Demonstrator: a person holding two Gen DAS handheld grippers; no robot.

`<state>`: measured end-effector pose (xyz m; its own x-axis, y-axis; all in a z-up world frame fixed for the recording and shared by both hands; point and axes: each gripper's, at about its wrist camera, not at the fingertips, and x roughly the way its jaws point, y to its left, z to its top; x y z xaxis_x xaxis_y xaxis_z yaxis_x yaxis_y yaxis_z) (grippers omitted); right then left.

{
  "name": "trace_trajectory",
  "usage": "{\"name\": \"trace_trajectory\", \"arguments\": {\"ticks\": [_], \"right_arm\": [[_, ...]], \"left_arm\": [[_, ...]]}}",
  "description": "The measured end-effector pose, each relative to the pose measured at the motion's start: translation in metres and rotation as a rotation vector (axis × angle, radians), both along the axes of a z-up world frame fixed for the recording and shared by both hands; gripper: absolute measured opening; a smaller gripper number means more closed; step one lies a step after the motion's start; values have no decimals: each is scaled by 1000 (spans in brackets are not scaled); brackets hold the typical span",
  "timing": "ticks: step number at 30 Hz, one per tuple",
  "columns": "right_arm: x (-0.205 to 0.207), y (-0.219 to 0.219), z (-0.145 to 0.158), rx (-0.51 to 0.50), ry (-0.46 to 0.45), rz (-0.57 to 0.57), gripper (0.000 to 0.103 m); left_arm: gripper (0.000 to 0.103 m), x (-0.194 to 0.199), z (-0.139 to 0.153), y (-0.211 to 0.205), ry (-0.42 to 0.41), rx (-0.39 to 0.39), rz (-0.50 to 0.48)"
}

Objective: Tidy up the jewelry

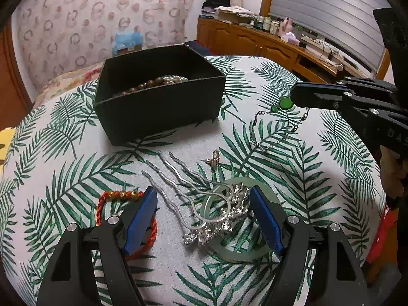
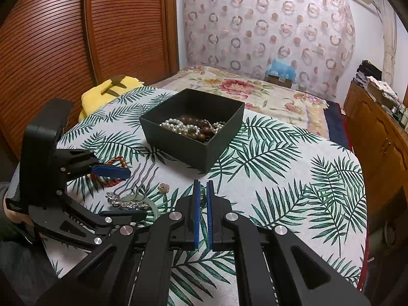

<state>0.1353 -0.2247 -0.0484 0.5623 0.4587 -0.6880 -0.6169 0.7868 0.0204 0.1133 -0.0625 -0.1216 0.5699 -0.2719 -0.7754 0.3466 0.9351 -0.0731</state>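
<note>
1. Left wrist view: the left gripper (image 1: 204, 219) is being held low over the surface (image 1: 318, 178) with its fingers (image 1: 141, 221) wide apart, clamped on nothing. The silver hair comb (image 1: 201, 204) is lying between them, its jewelled head resting on the jade bangle (image 1: 239, 255), which is partly hidden under the right-side finger. The red cord bracelet (image 1: 102, 204) is lying just beside and partly under the left-side finger.

2. Also here, the right gripper (image 1: 297, 95) is being seen from the side, its tips closed on the green pendant necklace (image 1: 283, 104), whose chain is trailing on the surface. The black box (image 1: 158, 112), already holding beads and pearls, is sitting nearby.

3. Judged from this, the pendant is being lifted; the carry is best being kept slow and high enough for the chain to clear the box rim before release.

4. Right wrist view: the right gripper (image 2: 203, 186) is showing its fingers nearly together, a sliver of green being pinched at the tips. The black box (image 2: 193, 142) is lying ahead and slightly left, apart from the fingers. The left gripper (image 2: 122, 191) is hovering open over the comb.
</note>
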Motion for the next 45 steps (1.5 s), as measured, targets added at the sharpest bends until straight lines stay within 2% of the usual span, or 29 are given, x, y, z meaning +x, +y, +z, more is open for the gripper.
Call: {"name": "trace_trajectory", "arguments": {"ticks": [3,4,7,9,23,30,32,37,39,43,45], "right_arm": [[1,1,0,-2,0,4,5],[0,1,0,-3,0,5,6],[0,3,0,-5,0,6,5],[-1,3,0,-4,-1,5,5],[0,8,10,3,-22,16,5],[9,14,40,40,-74,39,5],[14,16,48,49,-88,46,5],[30,25,66,76,-121,68,5],[33,27,67,83,-118,72,5],[37,30,57,74,-99,80,5],[39,31,51,73,-86,84,5]], "left_arm": [[69,0,-1,0,-15,13,-3],[64,-1,0,1,-21,14,-4],[59,-4,3,2,-25,-1,-12],[51,-6,5,3,-34,-13,-20],[51,-15,31,19,-91,-72,3],[51,-7,53,24,-135,-83,13],[28,-3,59,24,-144,-89,7],[15,4,73,22,-164,-71,7],[15,4,71,26,-152,-80,2],[16,4,59,48,-117,-89,67],[24,7,51,55,-96,-80,90]]}}
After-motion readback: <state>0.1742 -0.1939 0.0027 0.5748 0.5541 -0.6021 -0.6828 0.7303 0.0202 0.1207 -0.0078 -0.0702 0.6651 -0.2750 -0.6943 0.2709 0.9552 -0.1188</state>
